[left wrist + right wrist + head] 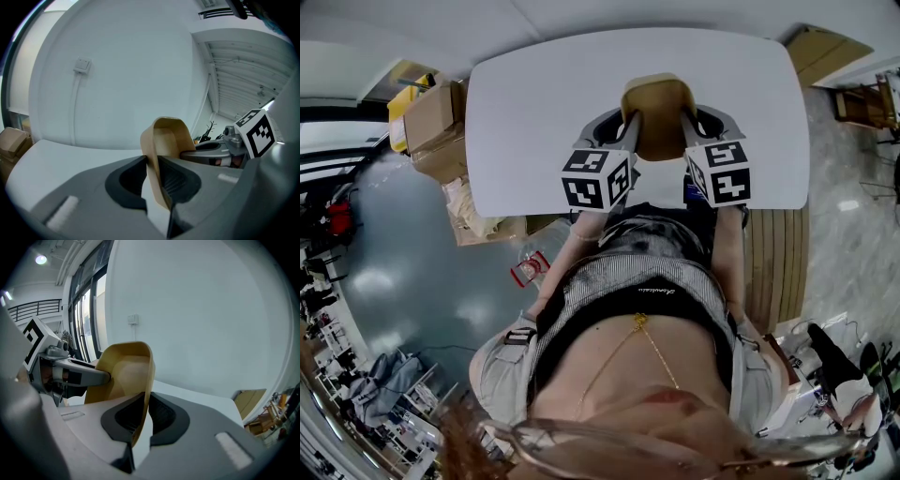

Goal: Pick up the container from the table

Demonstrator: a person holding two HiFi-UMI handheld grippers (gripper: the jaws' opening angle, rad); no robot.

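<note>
A tan paper container (658, 116) with rounded corners is held above the white table (534, 103), open side up. My left gripper (627, 125) is shut on its left wall, and my right gripper (689, 125) is shut on its right wall. In the left gripper view the thin tan wall of the container (159, 154) is pinched between the dark pads of my left gripper (154, 176), with the other gripper beyond it. In the right gripper view the container (126, 376) stands in the same way between the pads of my right gripper (143, 416).
The white table reaches to the far wall. Cardboard boxes (431, 127) are stacked on the floor off the table's left end. A wooden pallet (778, 262) lies to the right of the person.
</note>
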